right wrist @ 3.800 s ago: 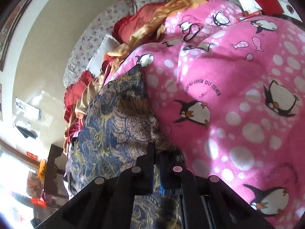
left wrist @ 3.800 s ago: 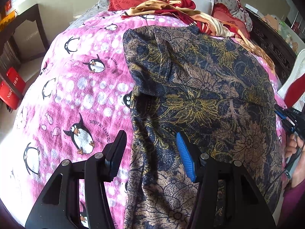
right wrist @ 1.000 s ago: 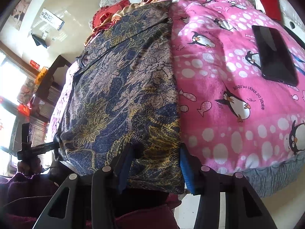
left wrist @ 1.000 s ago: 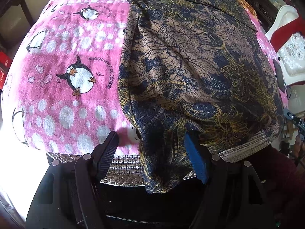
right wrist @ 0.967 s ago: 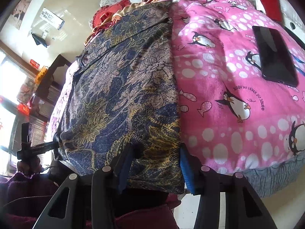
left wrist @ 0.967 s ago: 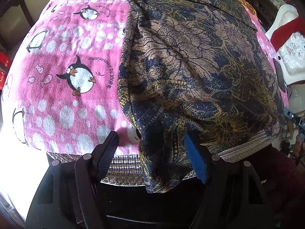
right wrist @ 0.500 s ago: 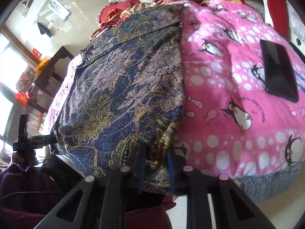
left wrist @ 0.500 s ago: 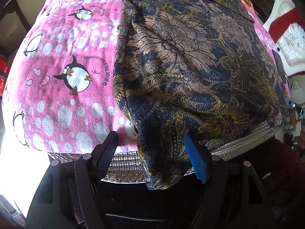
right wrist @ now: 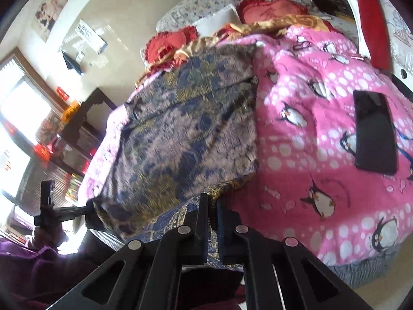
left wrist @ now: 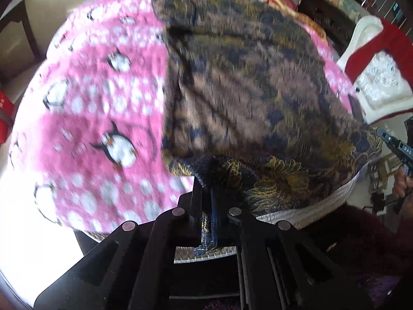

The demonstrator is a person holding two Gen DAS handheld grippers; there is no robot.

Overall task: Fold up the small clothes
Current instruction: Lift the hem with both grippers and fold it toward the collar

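A dark blue, brown and gold floral garment (left wrist: 253, 82) lies lengthwise on a pink penguin blanket (left wrist: 103, 108); it also shows in the right wrist view (right wrist: 185, 134). My left gripper (left wrist: 210, 180) is shut on the garment's near left hem corner and holds it lifted above the blanket. My right gripper (right wrist: 212, 199) is shut on the near right hem corner, also lifted. Each gripper shows in the other's view, the right one (left wrist: 395, 144) and the left one (right wrist: 87, 211). The hem hangs slack between them.
A black phone (right wrist: 374, 134) lies on the blanket right of the garment. Red and gold cloths and pillows (right wrist: 258, 18) are piled at the bed's head. A white and red chair (left wrist: 376, 64) stands at the bed's right. Dark furniture (right wrist: 85, 118) stands at its left.
Both grippers have closed on the garment's near hem corners and lifted them up off the bed's foot edge. The near part of the garment now rises off the blanket.
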